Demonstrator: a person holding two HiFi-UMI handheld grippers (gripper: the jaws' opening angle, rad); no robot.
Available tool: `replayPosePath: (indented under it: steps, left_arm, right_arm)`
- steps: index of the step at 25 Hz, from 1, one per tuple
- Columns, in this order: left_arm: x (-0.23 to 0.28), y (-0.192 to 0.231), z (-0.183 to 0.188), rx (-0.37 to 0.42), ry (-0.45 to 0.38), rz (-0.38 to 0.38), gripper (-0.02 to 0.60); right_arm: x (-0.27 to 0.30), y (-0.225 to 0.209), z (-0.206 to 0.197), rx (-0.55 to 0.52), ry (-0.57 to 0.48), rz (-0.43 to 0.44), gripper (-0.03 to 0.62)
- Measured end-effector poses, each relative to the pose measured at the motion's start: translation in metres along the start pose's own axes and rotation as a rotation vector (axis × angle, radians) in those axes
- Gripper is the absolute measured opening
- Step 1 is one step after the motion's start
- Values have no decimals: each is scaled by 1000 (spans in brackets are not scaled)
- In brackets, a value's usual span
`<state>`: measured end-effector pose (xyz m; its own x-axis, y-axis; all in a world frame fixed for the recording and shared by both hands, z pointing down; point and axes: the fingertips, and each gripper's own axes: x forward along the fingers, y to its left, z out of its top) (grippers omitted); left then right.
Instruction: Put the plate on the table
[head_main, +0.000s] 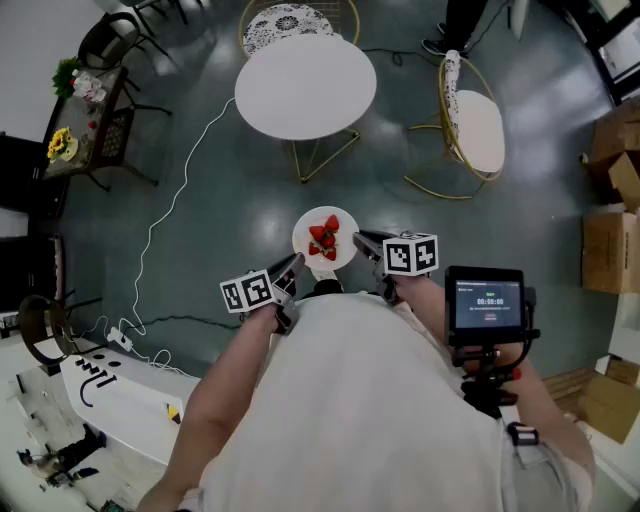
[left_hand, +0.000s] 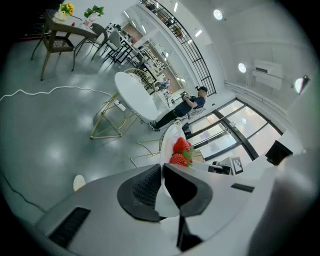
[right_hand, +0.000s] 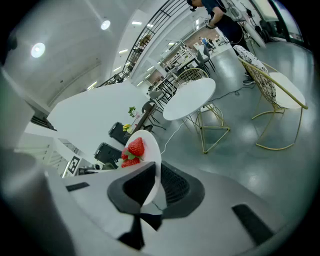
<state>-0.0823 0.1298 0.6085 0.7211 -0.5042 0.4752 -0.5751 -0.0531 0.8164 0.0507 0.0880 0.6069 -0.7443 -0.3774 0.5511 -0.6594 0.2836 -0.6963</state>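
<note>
The small round white plate, carrying red strawberries, is held in the air above the grey floor, well short of the round white table. The left claw is clenched on the plate's left rim. The right claw is clenched on its right rim.

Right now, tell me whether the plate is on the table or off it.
Off. The plate hangs over the floor, rim clamped by left hand-held gripper and right hand-held gripper; the table stands ahead.
</note>
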Motion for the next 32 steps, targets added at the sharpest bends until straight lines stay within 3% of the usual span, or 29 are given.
replayPosePath:
  steps: [3,7,9,19,32]
  left_arm:
    - [-1,2,-7,-29,-41,20,28]
    - [-16,-33,-79,-10,-49,27,28]
    - [-20,-39,-97,-6,-57,28,28]
    - [-24,-31,-106,-55,-113,18,28]
    - [-37,-30,-107,-33,-125,28,28]
  right_arm:
    - [2,1,0,-21,8,38,46]
    - [-62,8,-55,-38,-6,71,41]
    - [-77,9,-71,-51,-7,83,41]
    - [-71,10,-81,6,16,140,41]
    - [-69,17,-95,76,51,191,35]
